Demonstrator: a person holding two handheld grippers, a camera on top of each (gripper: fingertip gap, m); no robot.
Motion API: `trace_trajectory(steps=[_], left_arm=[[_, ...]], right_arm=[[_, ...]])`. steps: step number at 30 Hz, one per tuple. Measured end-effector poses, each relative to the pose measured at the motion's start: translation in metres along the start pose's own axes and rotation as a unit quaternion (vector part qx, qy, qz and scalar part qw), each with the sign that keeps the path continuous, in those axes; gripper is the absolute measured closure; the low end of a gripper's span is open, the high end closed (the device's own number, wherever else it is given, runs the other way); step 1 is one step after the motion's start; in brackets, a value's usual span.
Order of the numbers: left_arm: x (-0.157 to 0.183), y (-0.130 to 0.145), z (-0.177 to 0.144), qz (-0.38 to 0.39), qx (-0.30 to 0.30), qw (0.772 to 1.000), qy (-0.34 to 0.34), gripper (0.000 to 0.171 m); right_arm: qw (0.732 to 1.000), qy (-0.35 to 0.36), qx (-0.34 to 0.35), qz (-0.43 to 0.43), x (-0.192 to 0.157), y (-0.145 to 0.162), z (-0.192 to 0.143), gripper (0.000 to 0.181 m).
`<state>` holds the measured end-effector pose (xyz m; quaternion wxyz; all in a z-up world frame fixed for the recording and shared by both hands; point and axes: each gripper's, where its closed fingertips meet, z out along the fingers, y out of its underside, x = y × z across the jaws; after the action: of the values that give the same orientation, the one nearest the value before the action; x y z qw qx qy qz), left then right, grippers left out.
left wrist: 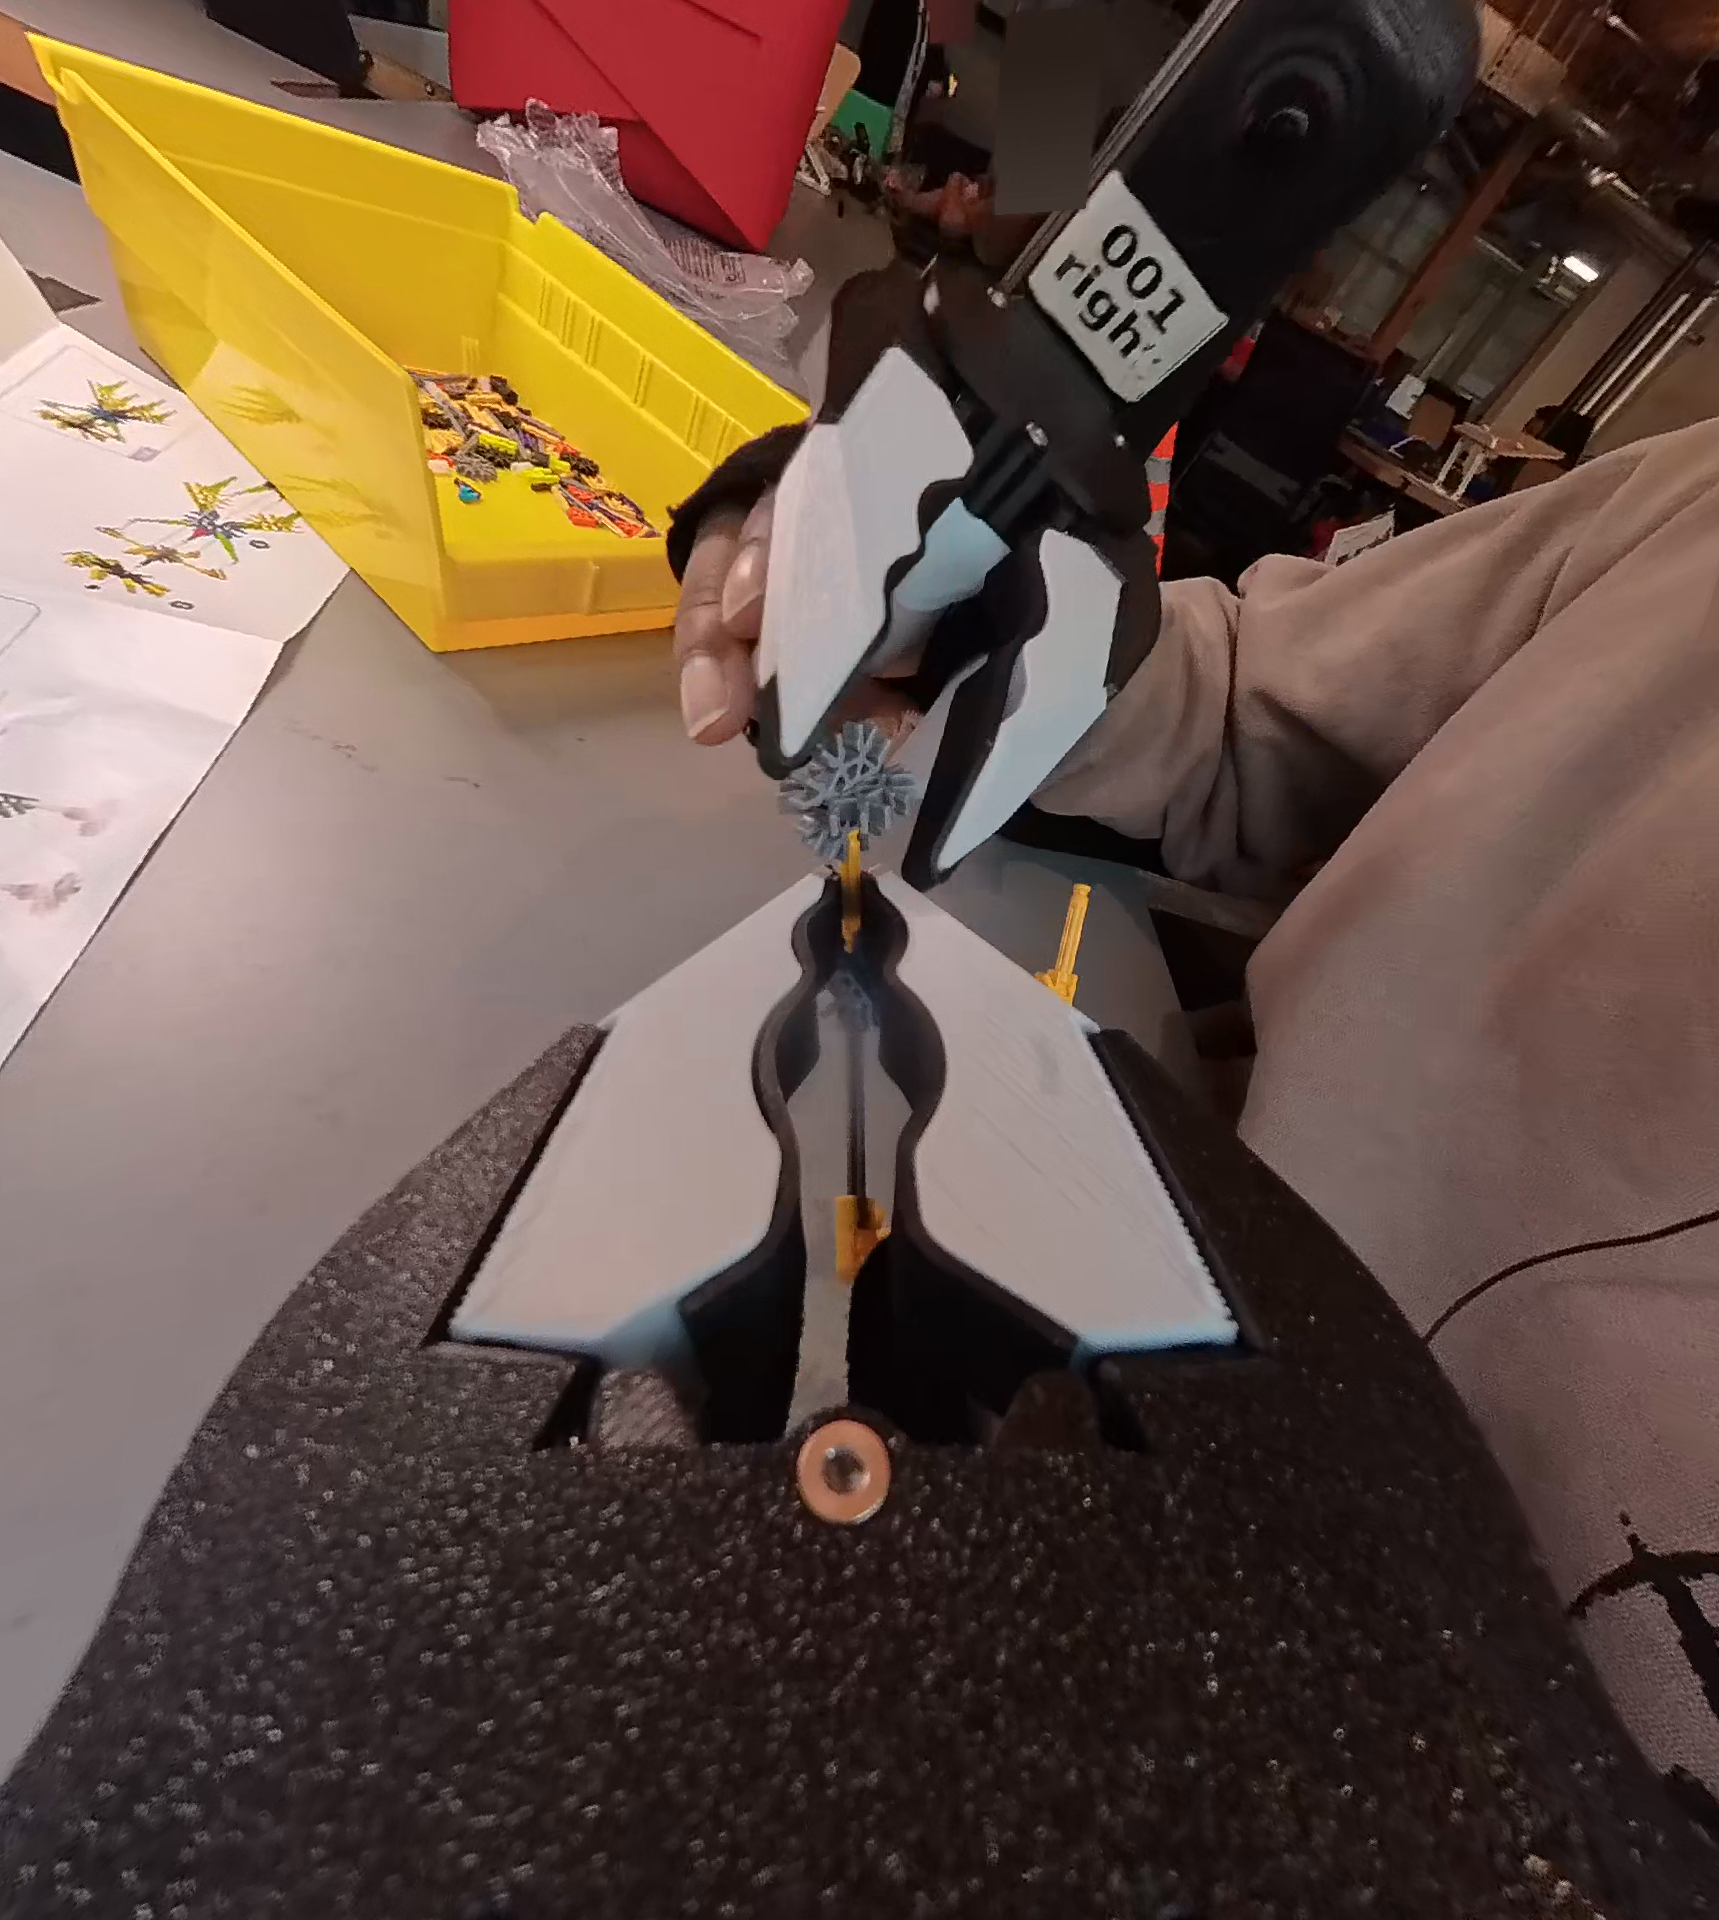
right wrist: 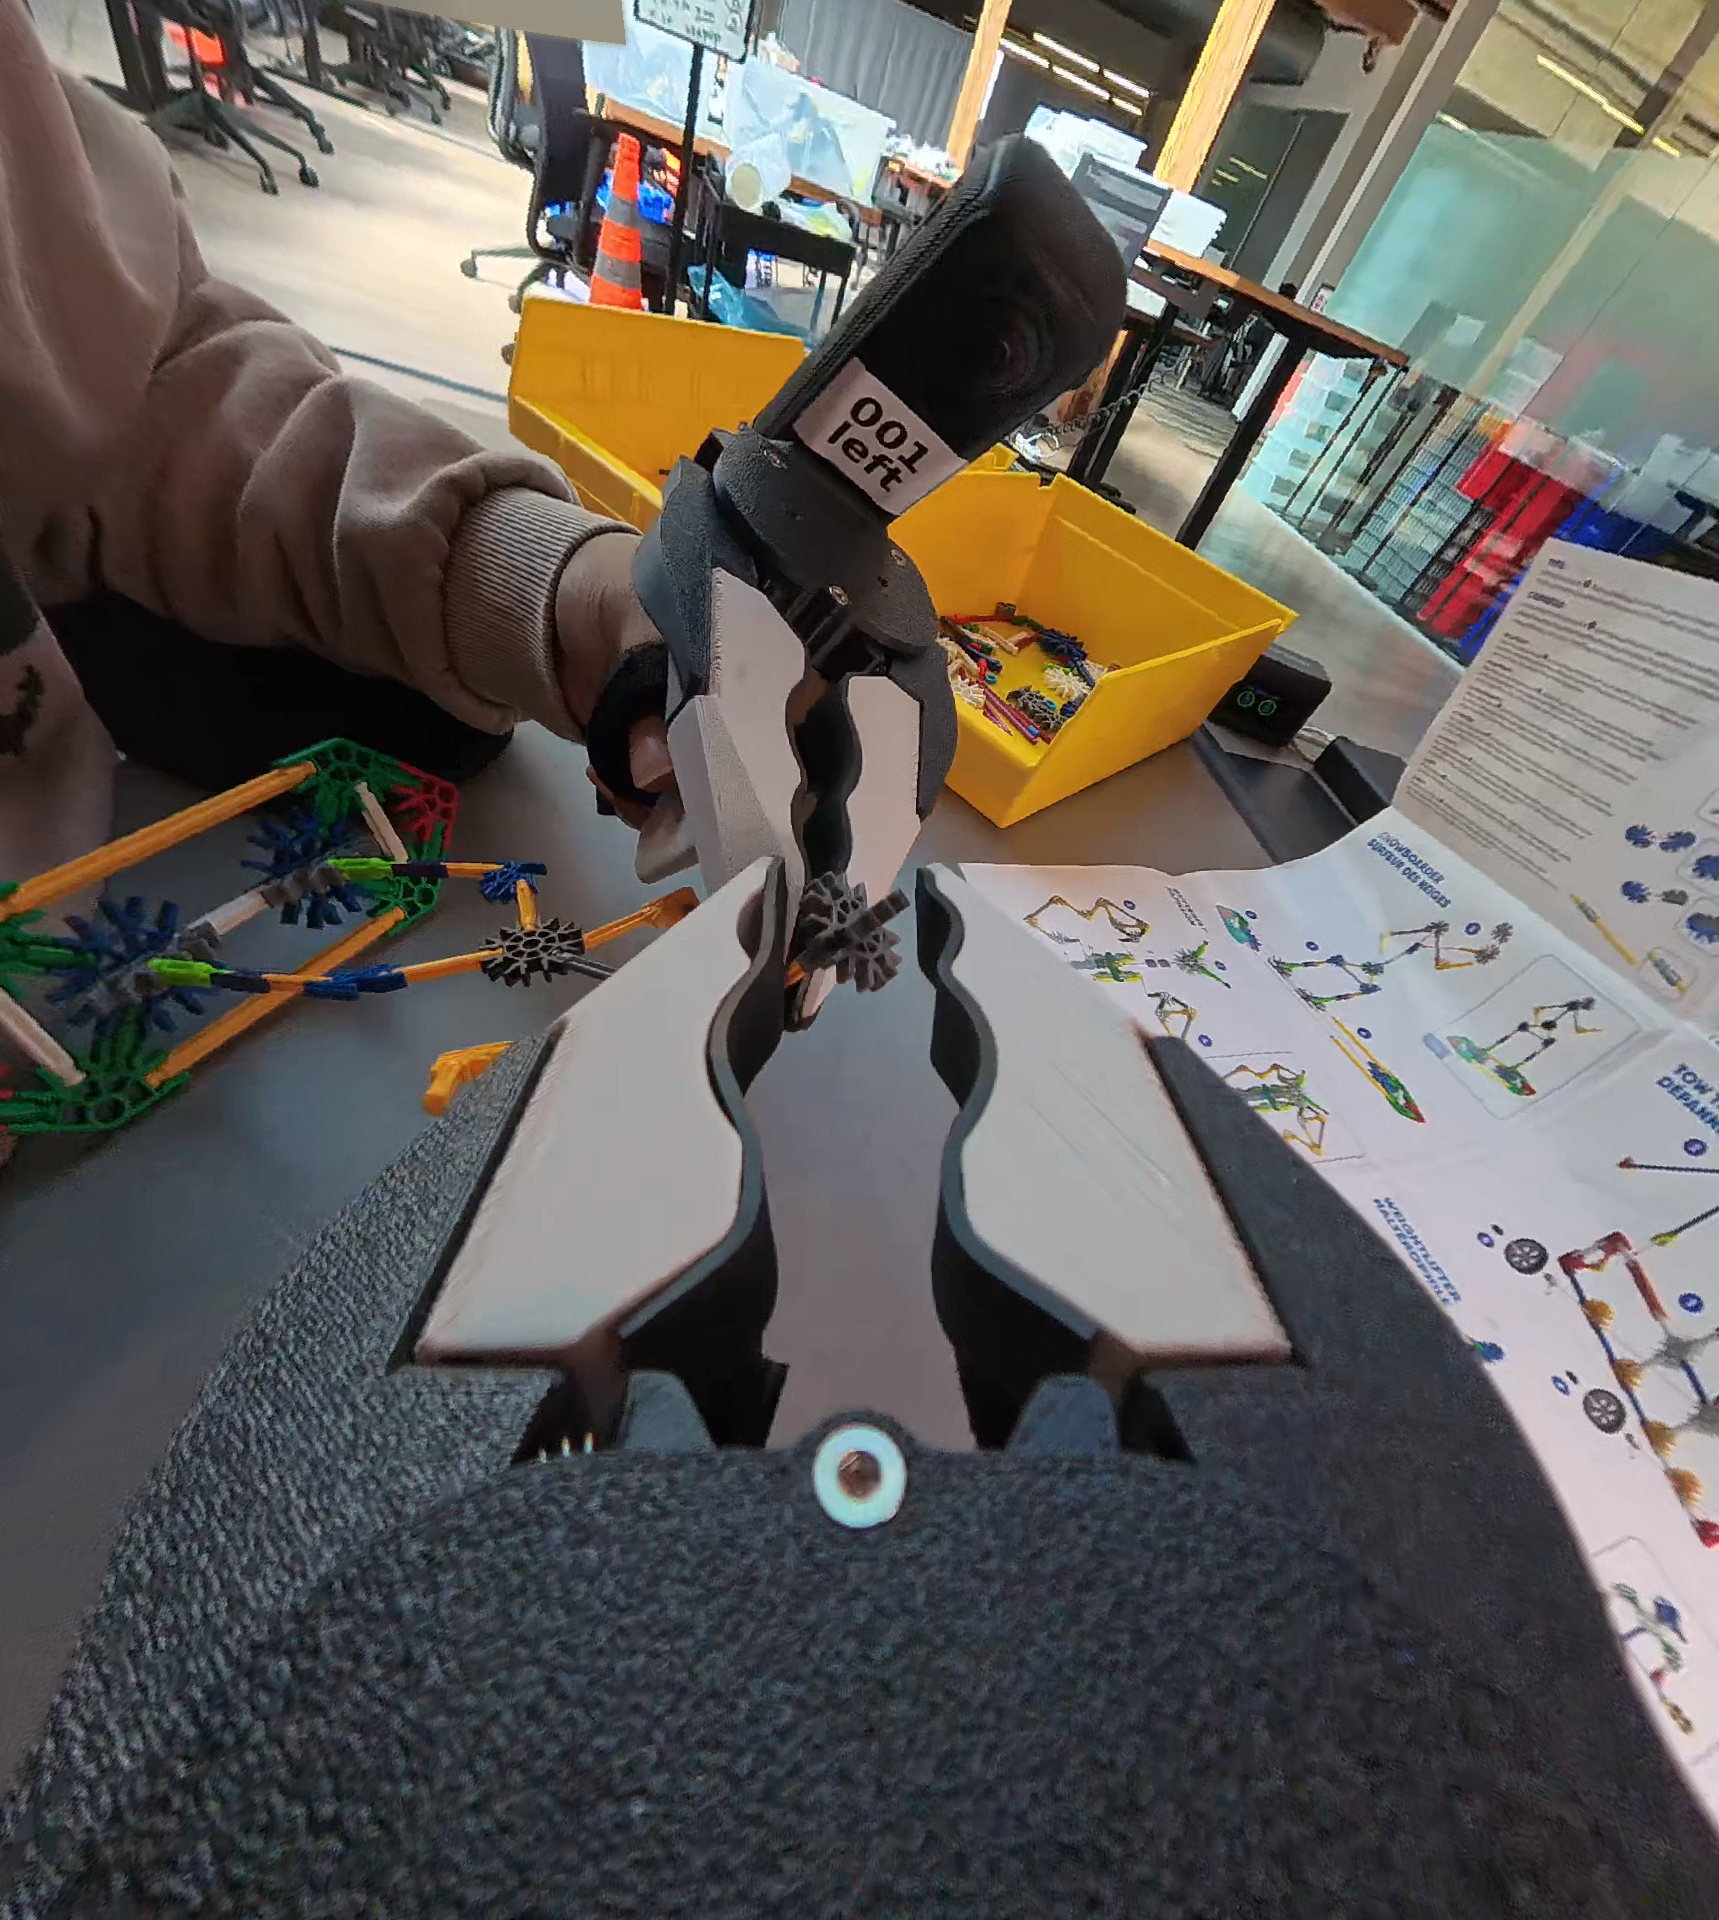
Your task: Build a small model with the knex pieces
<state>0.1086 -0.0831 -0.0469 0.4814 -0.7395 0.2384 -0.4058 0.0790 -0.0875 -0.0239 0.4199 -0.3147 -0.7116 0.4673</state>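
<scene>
The grey connector wheel (left wrist: 847,787) serves as the landmark; everything here is placed from it.

In the left wrist view, far to the left of the wheel lies an instruction sheet (left wrist: 76,644) on the grey table (left wrist: 367,935); up and left of the wheel stands a yellow bin (left wrist: 335,343) with a heap of small coloured pieces in its near corner; behind the bin sit crumpled clear plastic (left wrist: 626,229) and a red box (left wrist: 668,94). Directly below the wheel the left gripper (left wrist: 850,894) is pressed together on a yellow rod (left wrist: 851,883), whose end runs up into the wheel; just above and around the wheel hangs the right gripper (left wrist: 860,800), spread, one finger touching the wheel's upper left, the other well clear on the right. Lower right of the wheel a second yellow rod (left wrist: 1068,940) stands near the table edge, against a beige sleeve (left wrist: 1354,727).

In the right wrist view, far left of the wheel (right wrist: 844,935) lies a built model (right wrist: 169,935) of green, red, blue and yellow pieces; lower left of the wheel lies a loose yellow piece (right wrist: 460,1070). The wheel sits between the right gripper's (right wrist: 850,894) spread fingertips, close to the left one; the left gripper (right wrist: 803,935) comes down to it from above. Up and right is the yellow bin (right wrist: 1125,644); right of the wheel spreads the instruction sheet (right wrist: 1457,1039).
</scene>
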Motion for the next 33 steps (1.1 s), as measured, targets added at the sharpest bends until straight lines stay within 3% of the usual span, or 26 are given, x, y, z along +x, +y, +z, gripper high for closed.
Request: trace_trajectory(steps=[8,15,20,27,33], left_arm=[[-0.001,0.003,0.002,0.009,-0.009,1.000,-0.010,0.169],[-0.003,0.002,0.001,0.035,-0.002,0.999,-0.028,0.169],[-0.012,0.003,-0.002,0.042,0.001,0.998,-0.052,0.169],[-0.018,0.013,-0.001,0.033,-0.009,0.998,-0.058,0.169],[-0.019,0.011,-0.001,0.057,-0.004,0.996,-0.070,0.169]], right_arm=[[0.999,0.007,-0.030,-0.022,0.000,0.004,-0.003,0.162],[0.995,-0.029,-0.010,0.100,0.005,0.006,-0.002,0.163],[0.977,-0.058,-0.001,0.206,0.006,0.012,0.003,0.163],[0.993,-0.027,-0.044,0.107,0.004,0.025,0.008,0.164],[0.967,-0.066,-0.015,0.245,0.008,0.023,0.009,0.164]])
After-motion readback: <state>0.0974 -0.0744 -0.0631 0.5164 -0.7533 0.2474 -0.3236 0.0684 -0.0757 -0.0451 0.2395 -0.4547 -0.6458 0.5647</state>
